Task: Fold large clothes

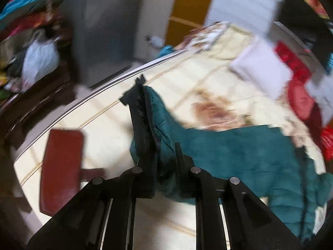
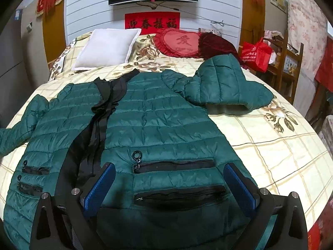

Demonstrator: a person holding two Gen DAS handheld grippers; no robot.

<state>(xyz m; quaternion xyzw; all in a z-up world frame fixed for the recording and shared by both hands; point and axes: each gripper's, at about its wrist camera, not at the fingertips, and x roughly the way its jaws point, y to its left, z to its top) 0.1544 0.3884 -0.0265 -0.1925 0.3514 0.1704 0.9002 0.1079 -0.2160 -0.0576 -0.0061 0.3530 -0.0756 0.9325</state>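
Currently catalogued:

Jacket [image 2: 158, 125]: teal quilted puffer, spread front-up across centre of right view, filling lower half of frame. Long axis from hem at bottom edge to collar at upper centre. Sheen on fabric, horizontal stitched channels, soft and lofty; judged slippery and springy under folding. Black lining strip [image 2: 100, 112] exposed along open front, left of centre, crumpled. Two zip pockets with ring pulls at lower centre, two more at lower left. One sleeve [image 2: 224, 83] folded over at upper right, cuff pointing right; other trailing off left edge.

Right gripper [image 2: 169, 184]: spread wide, blue ribbed pads either side of lower-centre pockets, holding nothing, poised directly over hem panel. Contact with cloth not determinable.

Left gripper [image 1: 160, 152]: black fingers pinched narrow on jacket edge, teal shell and black lining caught between, fabric rising toward upper centre of blurred left view; rest of jacket draped to lower right of frame.

Governing relation, as a judgement: left gripper already holds an edge, so any fold likely runs across long axis toward the far side, with right gripper nearest the hem for pinning or matching.

Bedspread [image 2: 270, 145]: cream, grid lines, brown roses, flat.
White pillow [image 2: 108, 48]: square, plain, upper left.
Red pillow [image 2: 181, 41]: heart-shaped, frilled, upper centre.
Red stool [image 1: 60, 170]: lower left of left view, blurred.
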